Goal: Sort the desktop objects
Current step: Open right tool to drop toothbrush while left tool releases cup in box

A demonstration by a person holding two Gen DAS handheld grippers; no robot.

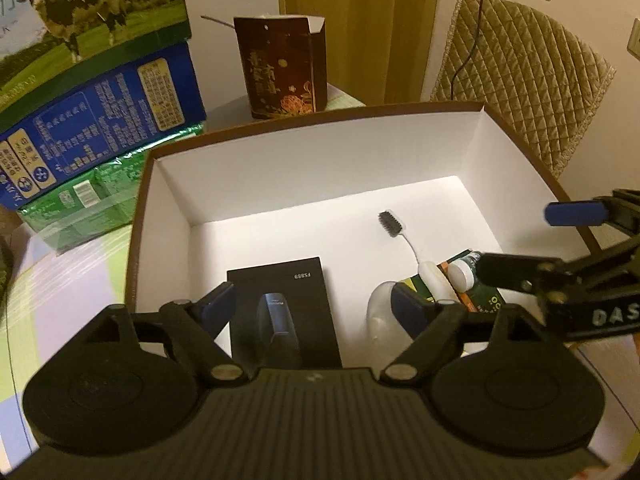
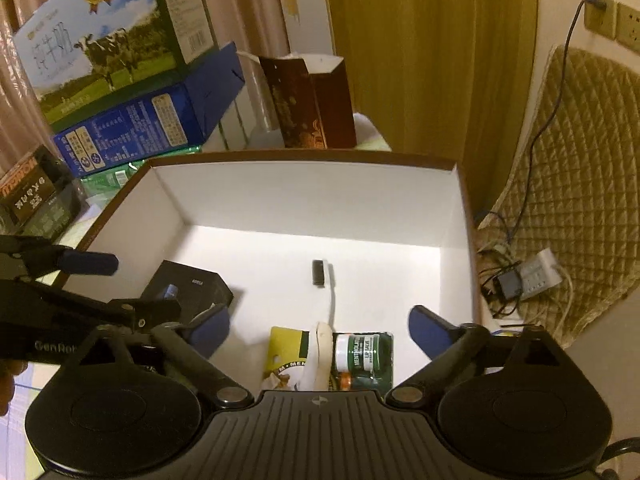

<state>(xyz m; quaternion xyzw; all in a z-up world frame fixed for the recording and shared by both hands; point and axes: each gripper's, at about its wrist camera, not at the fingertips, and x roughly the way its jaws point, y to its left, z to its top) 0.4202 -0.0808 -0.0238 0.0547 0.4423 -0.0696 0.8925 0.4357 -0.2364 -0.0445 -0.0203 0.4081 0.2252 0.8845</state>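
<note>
both grippers tilt down (jaws spread)

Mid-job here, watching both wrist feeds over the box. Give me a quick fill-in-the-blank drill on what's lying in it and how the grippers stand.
1. The toothbrush lies inside the white-lined box with its bristle head pointing toward the ____ wall.
2. The blue device rests on top of the flat ____ box.
3. The left gripper and the right gripper both stand ____, gripping nothing.
4. The lip salve pack lies right beside the toothbrush's ____.

Missing words: far; black; open; handle
</note>
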